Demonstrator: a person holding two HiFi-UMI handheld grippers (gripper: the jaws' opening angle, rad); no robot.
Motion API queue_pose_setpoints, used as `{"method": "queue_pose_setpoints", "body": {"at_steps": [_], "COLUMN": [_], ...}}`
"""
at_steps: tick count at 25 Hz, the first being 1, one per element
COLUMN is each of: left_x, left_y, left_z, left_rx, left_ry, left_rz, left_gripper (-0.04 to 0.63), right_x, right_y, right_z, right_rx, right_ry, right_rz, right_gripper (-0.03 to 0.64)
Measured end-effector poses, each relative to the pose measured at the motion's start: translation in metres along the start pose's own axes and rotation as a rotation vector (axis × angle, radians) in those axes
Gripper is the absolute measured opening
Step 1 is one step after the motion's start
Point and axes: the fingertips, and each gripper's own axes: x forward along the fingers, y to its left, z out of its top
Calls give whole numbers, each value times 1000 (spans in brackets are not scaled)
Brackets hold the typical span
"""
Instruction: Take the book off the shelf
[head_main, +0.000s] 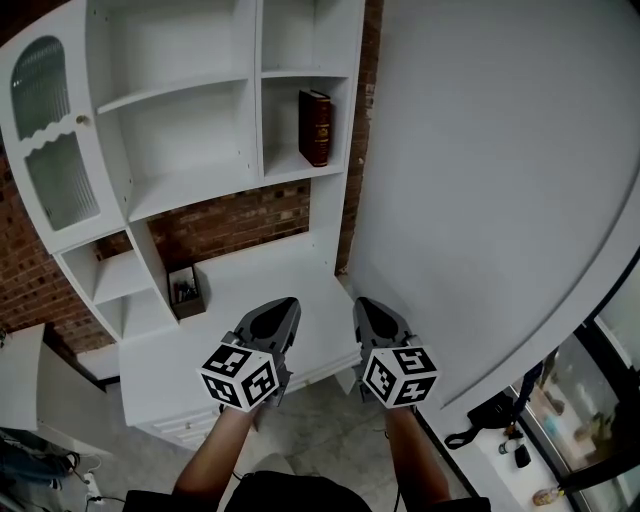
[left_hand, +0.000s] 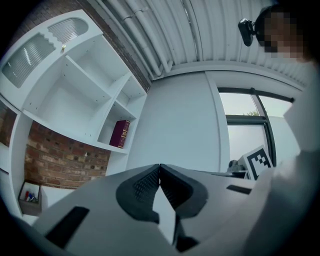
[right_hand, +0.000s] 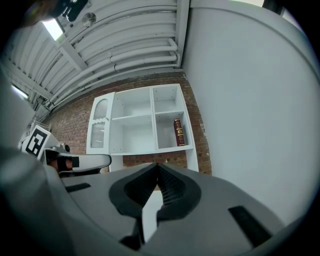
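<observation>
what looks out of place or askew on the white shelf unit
Nothing stands out. The dark red book stands upright at the right side of its compartment in the white shelf unit, and the small holder on the desk below sits upright. No spill or damage shows.

Far wall (head_main: 235, 222): red brick. White shelf unit (head_main: 190, 130) stands against it, open compartments, glazed arched door (head_main: 45, 140) at its left end. White desk top (head_main: 260, 290) runs below the unit. Right side: plain white partition (head_main: 480, 180), bowed by the lens. Floor (head_main: 335, 435) grey. Window (left_hand: 243, 137), dark frame, right of the partition; daylight through it. Ceiling (right_hand: 125, 30) ribbed, white pipes (right_hand: 145, 57) along it; strip light (right_hand: 52, 27) lit.
</observation>
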Motion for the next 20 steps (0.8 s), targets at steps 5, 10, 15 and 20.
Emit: {"method": "queue_pose_setpoints", "body": {"at_steps": [5, 10, 15, 20], "left_x": [2, 6, 17, 30], "left_y": [-2, 5, 13, 26], "left_z": [1, 3, 3, 1], "left_rx": [1, -1, -7, -15], "left_ry": [-6, -15, -15, -16], "left_rz": [7, 20, 24, 26], "left_gripper": [16, 16, 16, 16], "right_x": [1, 9, 21, 39], "right_y": [-1, -2, -9, -17], "right_z": [2, 3, 3, 2], "right_rx": [-4, -4, -2, -6], "right_ry": [-5, -6, 1, 3], "right_rz": [13, 30, 32, 35], "right_gripper": [18, 18, 18, 18]}}
